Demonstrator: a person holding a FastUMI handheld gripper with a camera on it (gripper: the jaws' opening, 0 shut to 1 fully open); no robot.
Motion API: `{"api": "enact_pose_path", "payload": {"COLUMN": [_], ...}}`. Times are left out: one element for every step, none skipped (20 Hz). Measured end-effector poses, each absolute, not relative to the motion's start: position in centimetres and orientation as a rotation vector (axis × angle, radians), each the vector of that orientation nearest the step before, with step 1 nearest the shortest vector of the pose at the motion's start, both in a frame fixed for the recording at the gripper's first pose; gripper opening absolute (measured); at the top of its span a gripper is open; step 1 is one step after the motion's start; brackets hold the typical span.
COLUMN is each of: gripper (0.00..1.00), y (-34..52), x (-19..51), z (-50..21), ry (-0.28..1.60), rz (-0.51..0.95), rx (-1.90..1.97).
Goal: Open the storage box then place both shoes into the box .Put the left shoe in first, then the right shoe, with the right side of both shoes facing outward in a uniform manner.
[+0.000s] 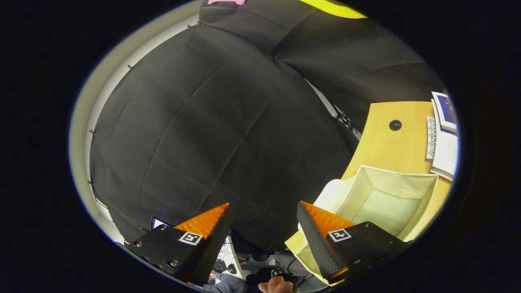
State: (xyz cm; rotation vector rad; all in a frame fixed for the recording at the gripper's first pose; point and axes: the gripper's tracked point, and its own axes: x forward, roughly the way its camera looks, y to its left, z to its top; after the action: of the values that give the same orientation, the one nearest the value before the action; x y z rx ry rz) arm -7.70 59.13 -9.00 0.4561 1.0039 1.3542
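Note:
The storage box [384, 195], a cream fabric bin, stands open on the wooden table [397, 142] with its inside bare. It lies just beyond and to the right of my right finger [325, 236]. My gripper [263, 209] is open, its fingers wide apart with nothing between them, and it points mostly at the black cloth wall rather than at the box.
Papers and a laptop [445, 134] lie at the table's far side beyond the box. A round cable hole [395, 125] sits in the tabletop. Below the fingers a person's hand [276, 286] shows, with a keyboard and mouse [224, 266] on a lower desk.

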Motion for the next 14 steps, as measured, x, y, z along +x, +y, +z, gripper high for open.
{"api": "enact_pose_path", "payload": {"gripper": [0.96,0.96,0.96,0.96,0.96,0.96,0.96,0.96,0.96,0.96,0.96,0.96,0.96,0.96], "y": [58.3,57.5,56.4,55.3,54.0,52.6,51.2,49.8,48.6,47.3,46.1,44.8,43.5,42.4], "x": [-7.3,-6.9,-6.3,-6.0,-5.3,-4.7,-4.0,-3.7,-3.4,-3.2,-2.9,-2.5,-2.0,-1.5], "z": [-8.7,-8.5,-8.3,-8.1,-7.8,-7.7,-7.7,-7.9,-7.9,-7.9,-7.9,-8.1,-8.1,-8.4], "ry": [0.995,0.986,0.973,0.959,0.939,0.916,0.891,0.872,0.863,0.857,0.849,0.838,0.824,0.807], "rz": [1.346,1.332,1.318,1.297,1.278,1.255,1.232,1.211,1.196,1.180,1.165,1.143,1.119,1.093], "rx": [0.460,0.462,0.468,0.469,0.467,0.462,0.454,0.450,0.449,0.447,0.444,0.439,0.431,0.419]}}
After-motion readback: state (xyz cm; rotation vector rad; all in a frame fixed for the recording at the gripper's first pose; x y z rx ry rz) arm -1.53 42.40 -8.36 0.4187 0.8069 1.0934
